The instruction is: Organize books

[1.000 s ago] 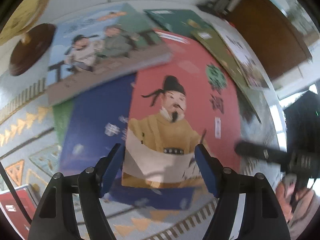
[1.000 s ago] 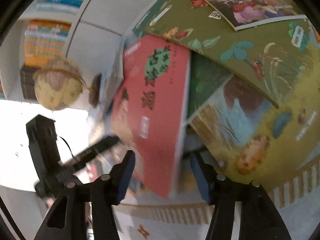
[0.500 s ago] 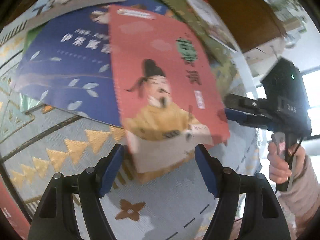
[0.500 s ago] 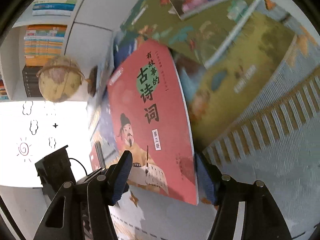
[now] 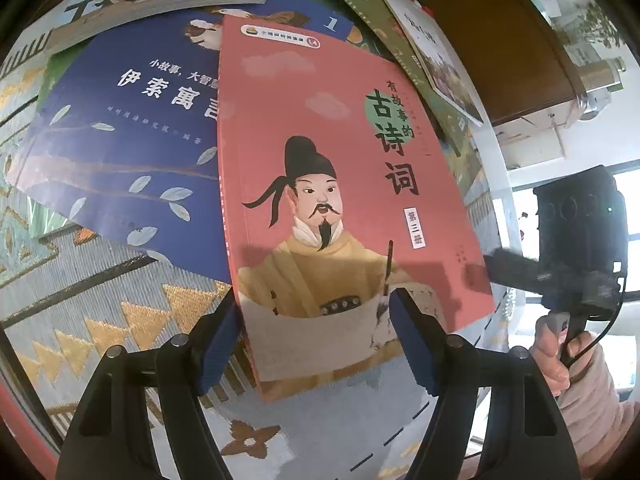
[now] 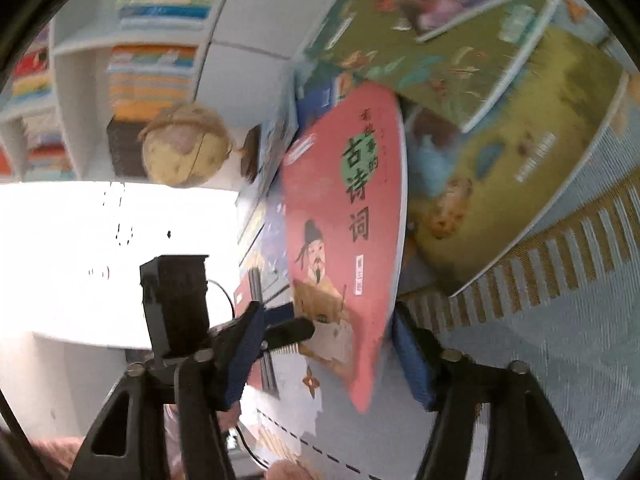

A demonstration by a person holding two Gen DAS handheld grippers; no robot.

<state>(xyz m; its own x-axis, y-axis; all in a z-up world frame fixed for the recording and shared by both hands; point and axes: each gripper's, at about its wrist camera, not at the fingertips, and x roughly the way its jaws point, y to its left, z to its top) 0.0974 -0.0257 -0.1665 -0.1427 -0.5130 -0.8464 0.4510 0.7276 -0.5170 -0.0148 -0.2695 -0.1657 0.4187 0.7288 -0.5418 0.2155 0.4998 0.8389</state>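
Left wrist view, from the left: a dark-blue picture book with white leaves [image 5: 120, 152] lies flat on the counter's grey patterned cloth with gold triangles [image 5: 100, 300]. Overlapping its right edge sits the salmon-pink paperback showing a robed, bearded man [image 5: 340, 200], its near end lying between the left tongs [image 5: 316, 336], which stand spread with neither blue pad pressing it. At the pink book's right corner the right tongs [image 5: 496, 268] meet the cover (contact blurred); a hand [image 5: 552, 356] grips their handle.

Right wrist view: a tan globe [image 6: 184, 144] stands far left. The right tongs are closing, the pink book's edge between them.
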